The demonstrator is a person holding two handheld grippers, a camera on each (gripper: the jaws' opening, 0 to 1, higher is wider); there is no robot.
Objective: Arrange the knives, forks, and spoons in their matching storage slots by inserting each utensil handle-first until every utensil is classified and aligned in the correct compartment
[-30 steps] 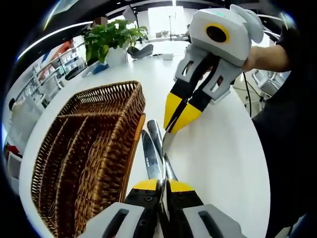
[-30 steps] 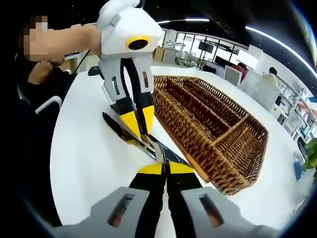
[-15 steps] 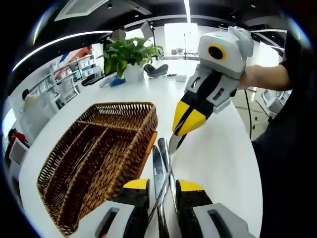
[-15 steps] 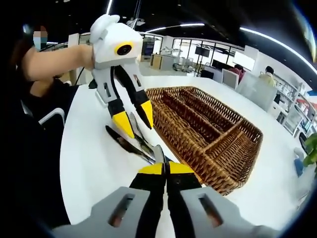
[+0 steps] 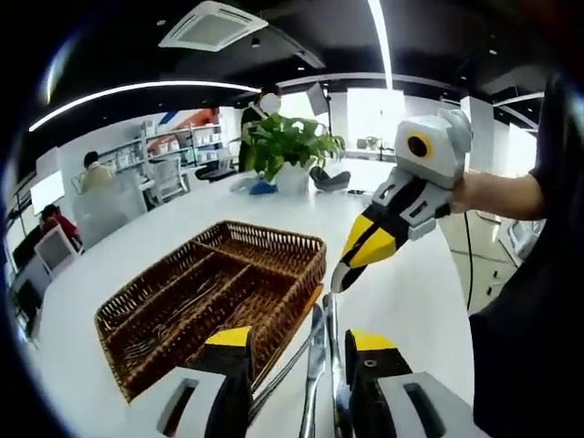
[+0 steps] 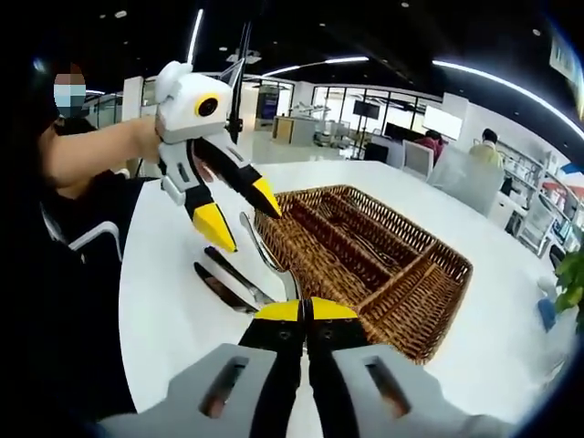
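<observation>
**Fork in right gripper, basket just beyond its tip**

My right gripper (image 6: 306, 315) is clamping a fork (image 6: 266, 251), jaws closed down on one end. Can't tell whether that end is the handle or the tines. The fork's long axis is running straight out ahead of the jaws and curving up, with the free end pointing toward my left gripper (image 6: 235, 212).

The wicker basket (image 6: 415, 315) is sitting ahead and to the right of my right gripper, its near corner just beside the jaws. Its long slots are running away from me at a slant, so I judge the fork needs swinging right to line up with one.

My left gripper (image 5: 301, 351) is hanging wide open, holding nothing, above the remaining utensils (image 5: 318, 365) lying on the white table (image 5: 401, 292) between its jaws. From there the basket (image 5: 274, 239) is ahead-left, close.

Right gripper is the nearer one for the drop. Only the left gripper is standing near the fork's free end.
</observation>
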